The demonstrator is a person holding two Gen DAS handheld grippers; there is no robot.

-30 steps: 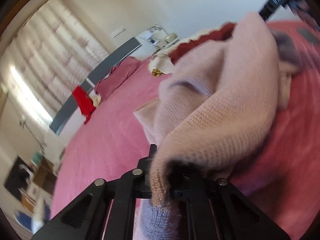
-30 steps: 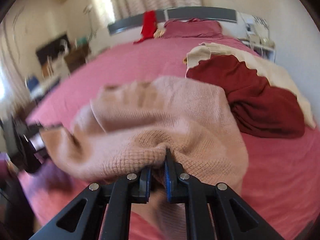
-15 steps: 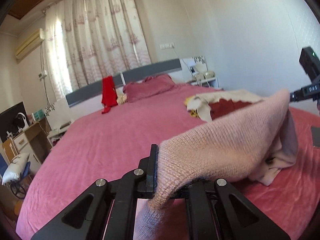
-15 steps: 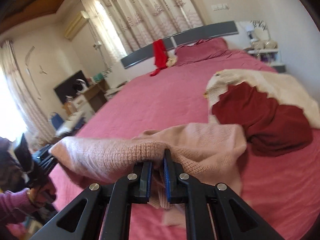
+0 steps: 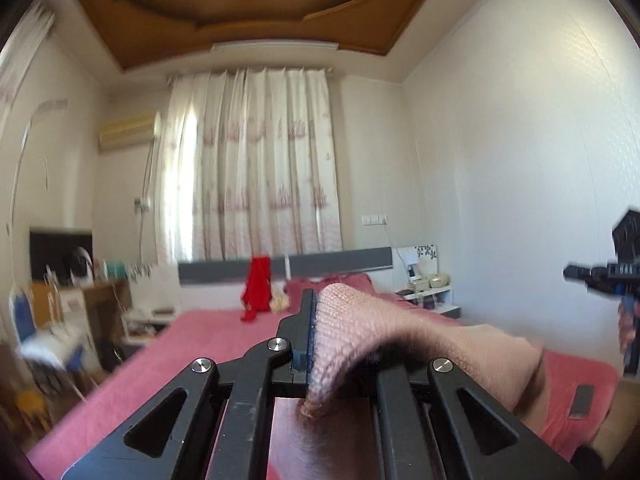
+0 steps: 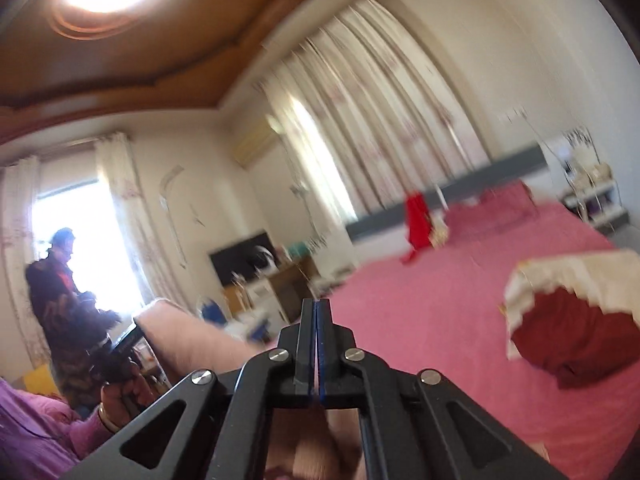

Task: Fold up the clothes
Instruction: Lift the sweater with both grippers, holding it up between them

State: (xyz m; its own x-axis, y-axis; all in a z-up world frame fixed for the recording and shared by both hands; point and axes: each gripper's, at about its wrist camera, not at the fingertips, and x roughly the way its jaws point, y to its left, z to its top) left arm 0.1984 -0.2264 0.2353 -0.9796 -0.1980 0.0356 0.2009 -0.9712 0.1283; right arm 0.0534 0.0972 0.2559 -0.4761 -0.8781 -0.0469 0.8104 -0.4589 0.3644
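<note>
A pink knit sweater [image 5: 400, 344] is lifted off the pink bed [image 5: 192, 352]. My left gripper [image 5: 320, 304] is shut on one edge of it, and the cloth drapes over the right finger and off to the right. In the right wrist view the sweater [image 6: 188, 344] hangs from the left gripper [image 6: 128, 336] at the left, and some of it shows below my fingers. My right gripper [image 6: 316, 308] is closing its jaws, pads meeting with no cloth between them. From the left wrist view the right gripper [image 5: 576, 274] sits apart at the far right.
A dark red garment [image 6: 572, 340] lies on a cream one [image 6: 580, 272] on the bed's right side. A red cloth [image 5: 258, 284] hangs on the headboard. A dark flat object [image 5: 582, 400] lies on the bed. A desk [image 5: 80, 308] and a person [image 6: 60, 280] are at the left.
Both grippers have risen and tipped up to level, lifting the sweater off the bed. The right jaws, earlier clamped on the sweater, are now together without cloth.
</note>
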